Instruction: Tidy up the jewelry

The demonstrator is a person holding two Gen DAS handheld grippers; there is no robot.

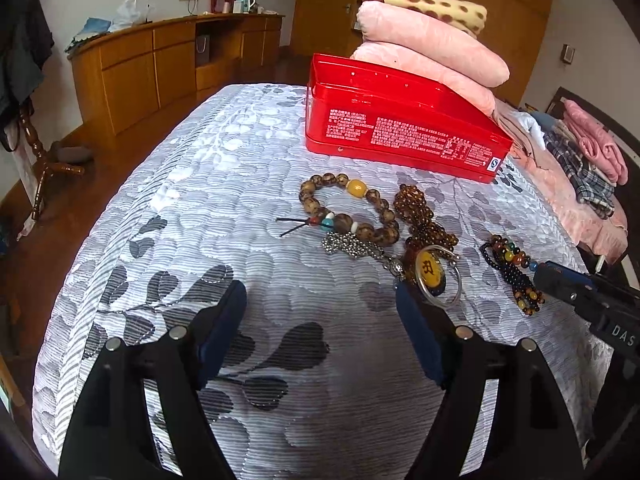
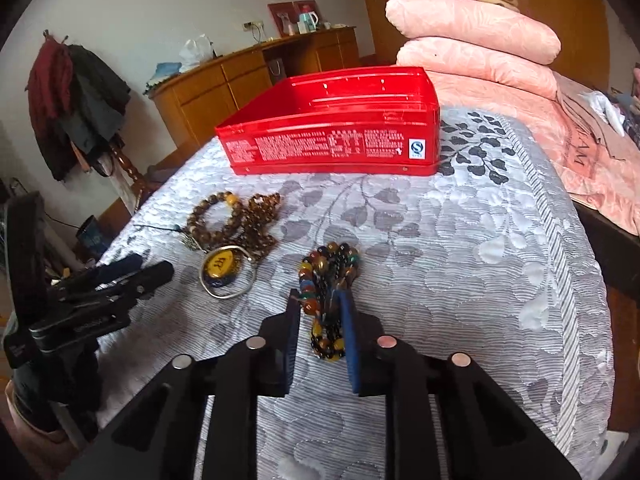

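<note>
beside red tin (image 2: 332,148) | right hand-held gripper (image 2: 322,316) clamps multicolour bracelet (image 2: 328,280) | left hand-held gripper (image 1: 320,304) agape (bare quilt (image 1: 280,400) beneath)

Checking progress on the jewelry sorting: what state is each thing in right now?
Red box: open, empty as far as visible.
Multicolored bead bracelet: pinched by the right tool.
Left tool: open, holding nothing.
Wooden bead bracelet: loose on the bedspread.
Amber pendant: lying flat, untouched.
</note>
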